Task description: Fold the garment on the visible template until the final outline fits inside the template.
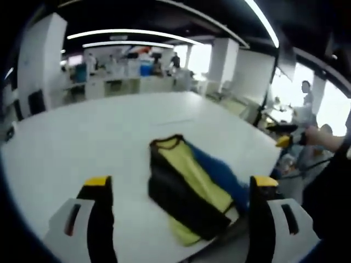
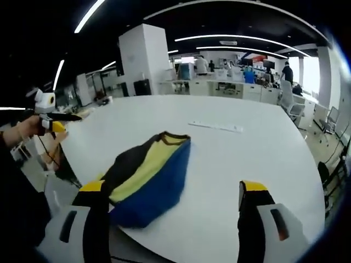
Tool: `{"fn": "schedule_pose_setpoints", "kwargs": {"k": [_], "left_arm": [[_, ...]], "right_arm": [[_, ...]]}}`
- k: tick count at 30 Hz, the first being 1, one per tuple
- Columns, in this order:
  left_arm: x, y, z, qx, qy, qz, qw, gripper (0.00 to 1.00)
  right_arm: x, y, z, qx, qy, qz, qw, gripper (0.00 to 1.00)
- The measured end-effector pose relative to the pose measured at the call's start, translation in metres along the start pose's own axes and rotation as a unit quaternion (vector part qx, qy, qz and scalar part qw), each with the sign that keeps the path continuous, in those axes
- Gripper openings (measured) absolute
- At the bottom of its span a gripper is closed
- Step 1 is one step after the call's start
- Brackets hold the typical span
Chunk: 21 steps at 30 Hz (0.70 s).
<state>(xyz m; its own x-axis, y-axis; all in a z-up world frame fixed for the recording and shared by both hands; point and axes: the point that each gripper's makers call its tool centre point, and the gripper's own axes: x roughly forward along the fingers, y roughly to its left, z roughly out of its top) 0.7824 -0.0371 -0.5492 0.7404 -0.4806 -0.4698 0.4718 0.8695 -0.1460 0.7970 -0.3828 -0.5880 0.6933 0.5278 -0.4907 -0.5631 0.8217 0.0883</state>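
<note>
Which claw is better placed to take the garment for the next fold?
Probably the left claw: open, the garment lies between its jaws. The right claw, also open, has it by one jaw.

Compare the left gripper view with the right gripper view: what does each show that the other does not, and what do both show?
Left gripper view alone: the left gripper, jaws apart, nothing between them. Right gripper view alone: the right gripper, also open and empty, and a strip lying on the table beyond the garment. Both: the folded yellow, black and blue garment on the white table.
</note>
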Motion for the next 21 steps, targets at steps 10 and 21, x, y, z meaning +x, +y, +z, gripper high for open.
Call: {"fn": "schedule_pose_setpoints", "kwargs": {"k": [10,21], "left_arm": [[-0.016,0.003,-0.024,0.002,0.021,0.004,0.9998,0.99],[-0.022,0.005,-0.034,-0.005,0.032,0.009,0.9994,0.99]], "right_arm": [[-0.022,0.01,-0.012,-0.008,0.001,0.007,0.9999,0.99],[-0.013,0.02,-0.027,0.005,0.019,0.019,0.9996,0.97]]}}
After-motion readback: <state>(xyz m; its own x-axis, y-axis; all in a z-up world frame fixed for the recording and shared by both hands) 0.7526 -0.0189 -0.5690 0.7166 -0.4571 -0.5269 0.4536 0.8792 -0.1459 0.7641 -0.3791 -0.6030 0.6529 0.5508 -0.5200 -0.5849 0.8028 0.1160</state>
